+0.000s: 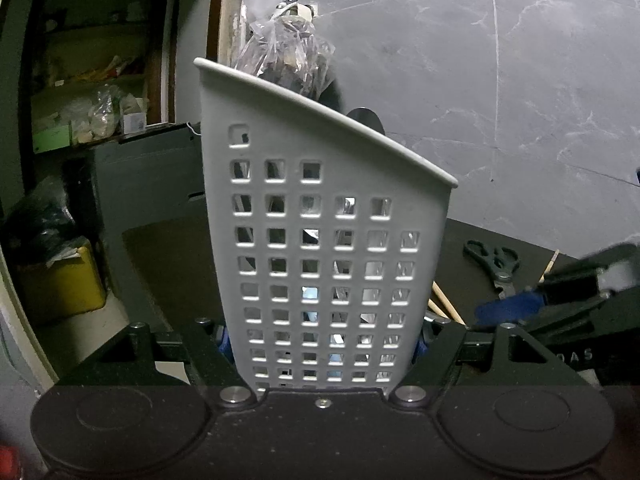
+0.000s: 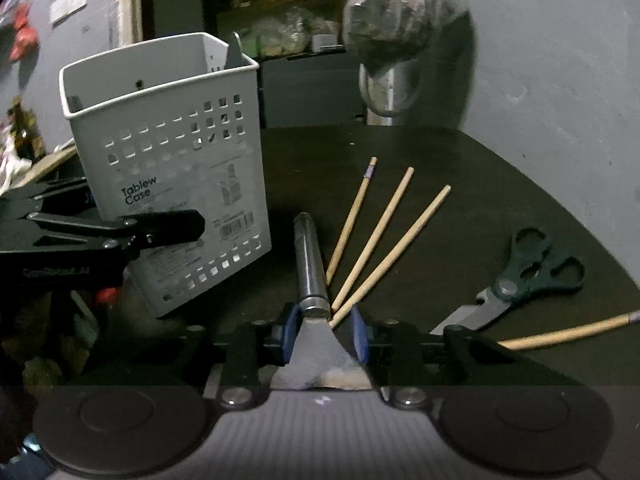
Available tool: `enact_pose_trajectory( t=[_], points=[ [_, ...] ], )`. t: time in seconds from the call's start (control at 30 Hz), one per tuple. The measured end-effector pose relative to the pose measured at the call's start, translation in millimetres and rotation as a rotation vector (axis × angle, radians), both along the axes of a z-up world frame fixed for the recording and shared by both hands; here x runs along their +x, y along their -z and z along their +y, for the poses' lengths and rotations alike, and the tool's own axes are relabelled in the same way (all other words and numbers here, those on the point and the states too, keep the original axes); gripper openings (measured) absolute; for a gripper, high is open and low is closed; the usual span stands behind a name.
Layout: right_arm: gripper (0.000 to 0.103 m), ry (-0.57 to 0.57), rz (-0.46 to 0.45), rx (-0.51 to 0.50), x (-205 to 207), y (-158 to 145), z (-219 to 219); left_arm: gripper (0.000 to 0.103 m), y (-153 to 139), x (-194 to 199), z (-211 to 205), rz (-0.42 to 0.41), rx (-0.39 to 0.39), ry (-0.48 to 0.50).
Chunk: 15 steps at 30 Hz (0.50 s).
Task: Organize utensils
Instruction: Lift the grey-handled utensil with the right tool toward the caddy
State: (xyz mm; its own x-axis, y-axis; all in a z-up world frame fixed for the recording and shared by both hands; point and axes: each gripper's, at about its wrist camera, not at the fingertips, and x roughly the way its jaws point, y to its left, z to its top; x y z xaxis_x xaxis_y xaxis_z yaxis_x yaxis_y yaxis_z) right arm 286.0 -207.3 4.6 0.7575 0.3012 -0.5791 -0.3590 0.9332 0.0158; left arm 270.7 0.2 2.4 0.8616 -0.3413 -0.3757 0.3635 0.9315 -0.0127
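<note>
My left gripper (image 1: 322, 344) is shut on the white perforated utensil case (image 1: 320, 232), holding it tilted; the case also shows in the right wrist view (image 2: 172, 184) with a utensil handle (image 2: 235, 54) sticking out. My right gripper (image 2: 323, 334) is closed around a metal utensil (image 2: 310, 264), its blue pads on either side of the flat blade end, handle pointing away over the dark table (image 2: 460, 160). Three wooden chopsticks (image 2: 376, 232) lie fanned just beyond it. A fourth chopstick (image 2: 568, 332) and dark green scissors (image 2: 524, 276) lie to the right.
A plastic-wrapped object (image 2: 400, 12) on a metal stand sits at the table's back by the grey wall. A doorway with cluttered shelves (image 1: 96, 92) is at the far left. A yellow container (image 1: 64, 284) stands on the floor left of the table.
</note>
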Motion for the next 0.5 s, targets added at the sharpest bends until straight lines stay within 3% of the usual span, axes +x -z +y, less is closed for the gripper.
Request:
enact_pose_trajectory(
  t=[0.13,0.3,0.5],
  points=[
    [0.05,-0.085,-0.022,-0.064,14,-12,7,0.075,0,0,-2,0.001,-0.006,-0.013],
    [0.049,-0.181,-0.01,-0.141,48,-16,25,0.075,0,0,-3,0.002,-0.003,-0.014],
    [0.049,-0.242,0.035,-0.149,83,-17,38,0.075,1,-2,-3,0.0,-0.007,-0.016]
  ],
)
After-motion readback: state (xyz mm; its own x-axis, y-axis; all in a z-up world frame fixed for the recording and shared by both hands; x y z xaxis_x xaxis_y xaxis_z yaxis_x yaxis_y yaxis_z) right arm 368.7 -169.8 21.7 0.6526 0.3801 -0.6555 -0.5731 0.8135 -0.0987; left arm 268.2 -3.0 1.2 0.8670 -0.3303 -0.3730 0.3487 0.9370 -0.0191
